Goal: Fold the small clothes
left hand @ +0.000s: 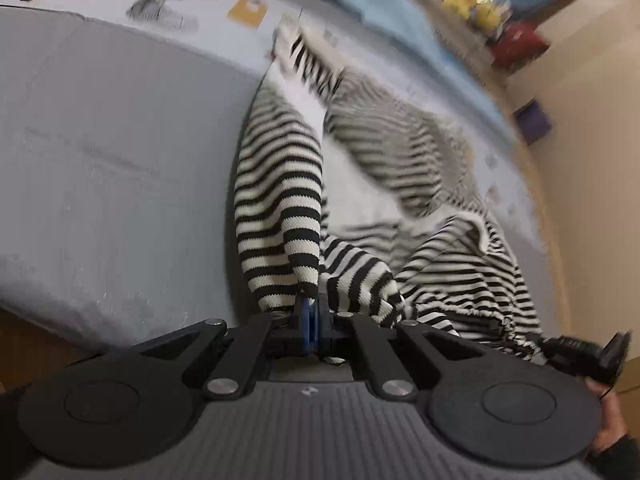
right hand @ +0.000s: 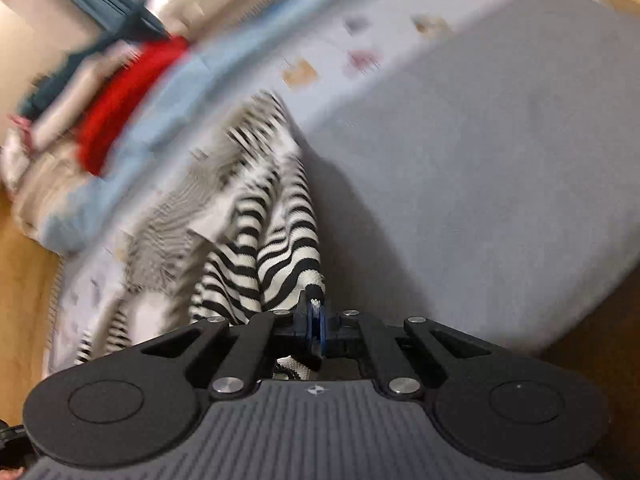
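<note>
A black-and-white striped garment lies partly on a grey bed surface and is lifted at its near edge. My left gripper is shut on a bunched fold of the striped cloth, which drapes up from its blue pads. In the right wrist view, my right gripper is shut on another edge of the same striped garment, and the cloth hangs off to the left. The far part of the garment is blurred. The other gripper shows at the right edge of the left wrist view.
A grey mattress cover fills the bed's near side, with a printed pale sheet and a light blue blanket beyond. Red cloth and piled laundry lie at the far end. A wooden floor borders the bed.
</note>
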### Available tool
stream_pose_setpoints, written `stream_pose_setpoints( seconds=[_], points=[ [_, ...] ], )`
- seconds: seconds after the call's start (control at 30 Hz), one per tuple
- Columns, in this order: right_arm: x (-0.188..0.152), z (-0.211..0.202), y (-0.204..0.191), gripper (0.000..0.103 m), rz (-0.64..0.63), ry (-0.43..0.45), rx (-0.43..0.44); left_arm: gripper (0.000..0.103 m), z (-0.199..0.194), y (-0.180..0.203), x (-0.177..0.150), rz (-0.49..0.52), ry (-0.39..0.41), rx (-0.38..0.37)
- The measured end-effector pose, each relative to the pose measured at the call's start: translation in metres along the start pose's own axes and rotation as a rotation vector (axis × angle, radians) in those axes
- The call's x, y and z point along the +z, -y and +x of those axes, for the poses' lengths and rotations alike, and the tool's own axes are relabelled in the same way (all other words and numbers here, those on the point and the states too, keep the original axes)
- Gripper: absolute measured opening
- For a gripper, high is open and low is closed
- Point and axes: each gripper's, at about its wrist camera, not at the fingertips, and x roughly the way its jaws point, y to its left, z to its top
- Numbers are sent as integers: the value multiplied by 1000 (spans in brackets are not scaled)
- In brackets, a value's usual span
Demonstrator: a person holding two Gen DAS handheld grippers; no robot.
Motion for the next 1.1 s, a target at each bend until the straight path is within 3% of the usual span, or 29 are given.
stream_pose_setpoints(
  seconds=[0.1,0.17,0.23,0.3,0.37,0.67,0.77,0.83,0.9,0.93,1.03,1.1],
  points=[
    [-3,25,4,3,-23,-99,-64,3,20,2,9,16,-61,38],
    [-3,37,-2,8,-65,-133,-114,12,28,-1,14,-11,-68,39],
    [0,43,-6,9,-73,-119,-150,49,30,-4,20,-46,-38,70],
    [6,44,-8,22,-56,-92,-152,65,32,-7,27,-75,-15,95],
    [10,50,-11,43,-52,-75,-165,69,38,-8,33,-94,-19,107],
    [9,83,-13,46,-115,-158,-249,68,75,-15,33,-105,-126,200],
    [5,93,-21,46,-157,-177,-270,56,81,-14,31,-97,-144,207],
    [2,93,-25,46,-178,-181,-271,42,84,-14,29,-86,-159,215],
    [1,92,-24,41,-183,-186,-267,25,84,-11,28,-68,-162,207],
    [0,92,-24,32,-184,-187,-267,19,84,-10,27,-59,-163,199],
    [-2,91,-23,13,-176,-192,-242,11,83,-6,26,-38,-154,192],
    [-3,89,-23,9,-179,-187,-232,10,81,-4,25,-32,-145,187]
  ],
)
